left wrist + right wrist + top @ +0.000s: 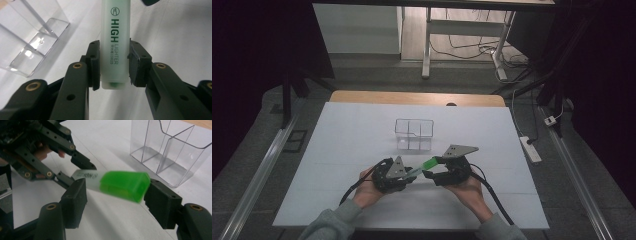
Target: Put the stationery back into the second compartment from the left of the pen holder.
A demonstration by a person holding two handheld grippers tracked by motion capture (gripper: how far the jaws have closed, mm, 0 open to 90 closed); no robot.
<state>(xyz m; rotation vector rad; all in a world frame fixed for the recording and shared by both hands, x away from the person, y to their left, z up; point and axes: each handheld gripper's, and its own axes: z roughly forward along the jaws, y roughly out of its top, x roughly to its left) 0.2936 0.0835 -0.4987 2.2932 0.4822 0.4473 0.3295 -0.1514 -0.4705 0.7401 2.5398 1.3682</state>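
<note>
A pale green highlighter [423, 165] with a bright green cap [123, 185] is held just above the white table cover between the two grippers. My left gripper [113, 65] is shut on the barrel [115, 42], near its tail end, with the printed label facing up. My right gripper [116, 195] stands open, its jaws on either side of the capped end; the cap's tip lies close to the right pad [161, 203], and I cannot tell whether they touch. In the high view, the left gripper [411, 174] and right gripper [430, 168] meet near the table's front middle.
A clear plastic organizer [414, 134] with several compartments stands upright behind the grippers, mid-table; it is empty [170, 152]. The white cover [342, 150] spans the table. Beyond the far edge are a desk frame, cables and a power strip [530, 149] on the floor.
</note>
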